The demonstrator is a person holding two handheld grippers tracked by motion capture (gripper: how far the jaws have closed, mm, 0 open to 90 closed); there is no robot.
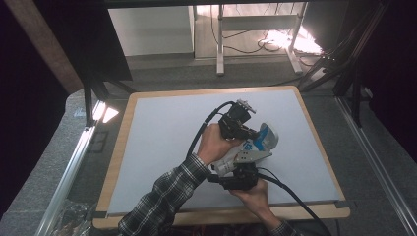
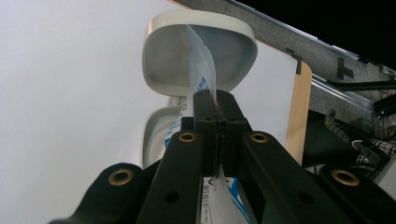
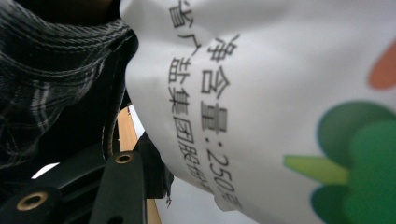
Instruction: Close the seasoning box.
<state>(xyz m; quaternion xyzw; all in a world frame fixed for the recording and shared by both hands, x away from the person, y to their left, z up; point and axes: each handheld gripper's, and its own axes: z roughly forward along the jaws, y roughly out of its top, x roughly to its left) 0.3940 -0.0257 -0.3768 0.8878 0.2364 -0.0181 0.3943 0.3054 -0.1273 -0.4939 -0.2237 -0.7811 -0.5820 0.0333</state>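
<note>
A white salt bag (image 1: 244, 155) with blue print is held up over the middle of the table between both grippers. My left gripper (image 2: 215, 119) is shut on the bag's thin top edge (image 2: 201, 70). That edge runs up into a white plastic clip (image 2: 201, 51) whose two oval shells stand apart. In the high view the clip (image 1: 268, 137) sits at the bag's right end, and the left gripper (image 1: 248, 133) comes in from above it. My right gripper (image 1: 241, 174) grips the bag's body from below. Up close, the printed bag (image 3: 261, 93) lies against its one visible finger (image 3: 122, 186).
The grey mat (image 1: 162, 147) lies on a wooden-edged table (image 1: 118, 162). A plaid sleeve (image 1: 162, 201) crosses the near left of the mat. Cables (image 1: 290, 194) trail from both grippers toward the near edge. Metal rails (image 1: 69, 172) flank the table.
</note>
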